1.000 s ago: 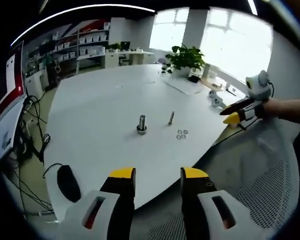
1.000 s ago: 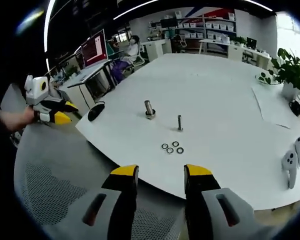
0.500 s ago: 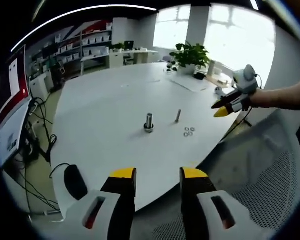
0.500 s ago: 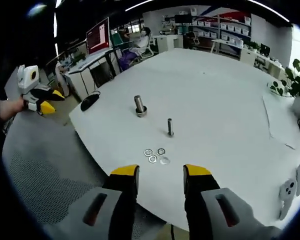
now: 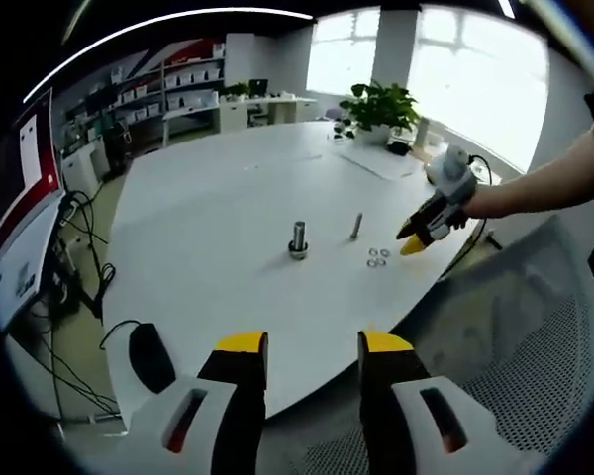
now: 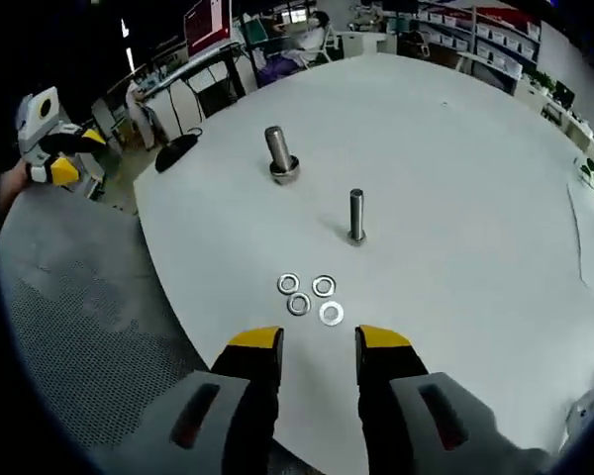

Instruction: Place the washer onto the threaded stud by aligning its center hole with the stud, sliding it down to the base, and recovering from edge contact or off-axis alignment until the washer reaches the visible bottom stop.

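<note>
Four flat, shiny metal ring washers (image 6: 307, 296) lay mid-frame on the smooth white bench (image 6: 455, 178); the slim threaded stud (image 6: 356, 216) stood upright just above. Right tongs (image 6: 318, 341) and left tongs (image 5: 304, 346) gaped, holding nothing

**Bright open office around a white round tabletop**

A broad white tabletop (image 5: 208, 228) is spreading across the room. Daylight is pouring through tall windows (image 5: 475, 79) behind a potted plant (image 5: 381, 104). Shelving with white bins (image 5: 178, 74) is lining the far wall, beside a white desk (image 5: 247, 109). A grey mesh chair (image 5: 535, 376) is sitting close by, and cables (image 5: 74, 287) are trailing over the floor.
</note>
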Demonstrator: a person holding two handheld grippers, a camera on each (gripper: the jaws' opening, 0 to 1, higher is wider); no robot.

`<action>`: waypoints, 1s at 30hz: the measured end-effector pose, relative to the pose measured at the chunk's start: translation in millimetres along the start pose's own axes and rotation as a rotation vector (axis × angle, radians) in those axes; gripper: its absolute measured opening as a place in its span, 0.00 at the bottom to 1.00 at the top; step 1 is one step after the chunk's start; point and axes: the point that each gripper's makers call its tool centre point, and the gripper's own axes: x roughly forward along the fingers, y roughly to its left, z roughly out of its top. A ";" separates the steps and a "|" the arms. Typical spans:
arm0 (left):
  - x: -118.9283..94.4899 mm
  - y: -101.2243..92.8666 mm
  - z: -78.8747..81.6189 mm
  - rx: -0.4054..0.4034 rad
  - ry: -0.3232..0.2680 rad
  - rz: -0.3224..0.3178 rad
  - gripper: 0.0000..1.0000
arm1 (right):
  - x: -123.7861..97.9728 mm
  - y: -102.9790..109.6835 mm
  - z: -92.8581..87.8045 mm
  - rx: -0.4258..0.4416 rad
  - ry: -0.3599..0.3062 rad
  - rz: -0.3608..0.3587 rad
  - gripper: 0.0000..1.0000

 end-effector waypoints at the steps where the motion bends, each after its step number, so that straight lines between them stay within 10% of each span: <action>1: 0.1 0.0 -0.4 0.000 0.001 0.000 0.35 | 2.9 -2.3 -1.8 -0.017 0.018 -0.011 0.30; 30: 3.1 -1.3 -7.8 0.021 0.044 -0.003 0.35 | 26.1 -4.3 -1.4 -0.473 0.256 0.083 0.21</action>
